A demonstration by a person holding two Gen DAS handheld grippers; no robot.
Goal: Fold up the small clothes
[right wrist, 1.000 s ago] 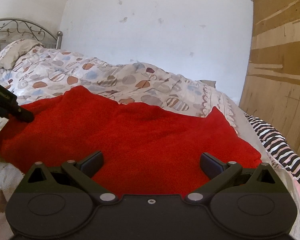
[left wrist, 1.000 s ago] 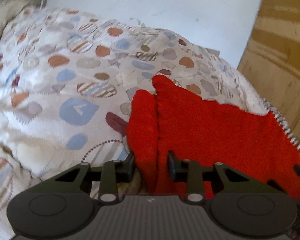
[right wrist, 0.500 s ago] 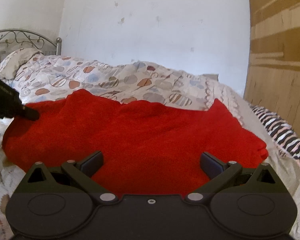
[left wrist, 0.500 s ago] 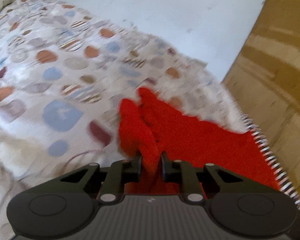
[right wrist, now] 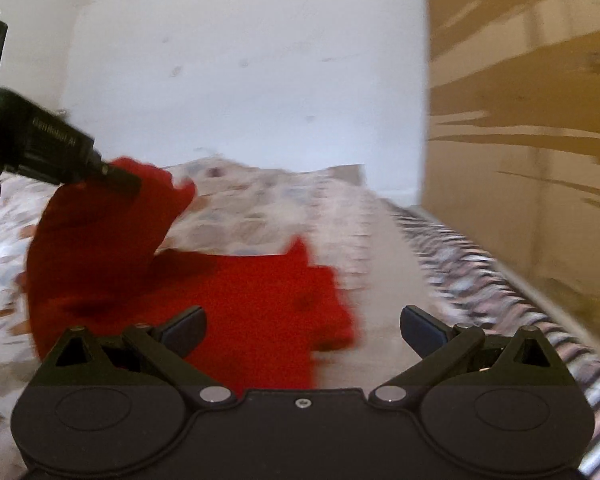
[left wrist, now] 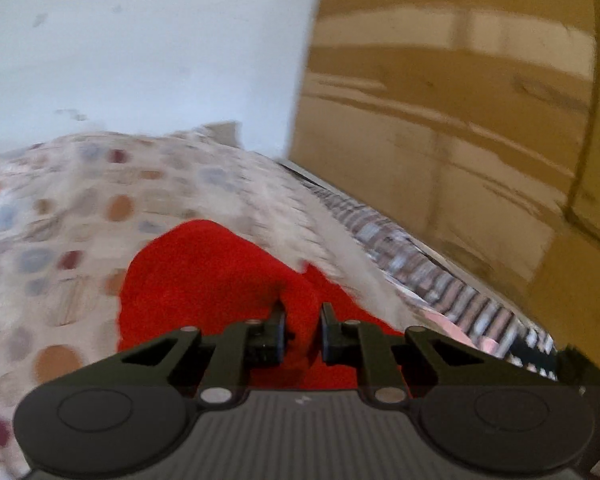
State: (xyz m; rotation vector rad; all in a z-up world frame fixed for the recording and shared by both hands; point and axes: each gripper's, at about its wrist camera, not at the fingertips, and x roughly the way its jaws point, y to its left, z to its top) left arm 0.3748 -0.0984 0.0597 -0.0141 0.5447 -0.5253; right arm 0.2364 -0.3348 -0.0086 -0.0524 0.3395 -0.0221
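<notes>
Apparently left tool (left wrist: 302, 316) pinching red garment (right wrist: 236, 304) edge

A plain red garment (right wrist: 236, 296) lies on a cream bedspread (left wrist: 80, 208) dotted orange, blue and maroon (blurred)

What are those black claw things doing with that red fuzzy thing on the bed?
A person is folding a small red garment on a bed with a spotted quilt. The left gripper is pinched shut on one edge of it and holds that edge lifted above the rest, which lies flat. The right gripper hangs open over the near part and holds nothing. The fold is not finished yet.
</notes>
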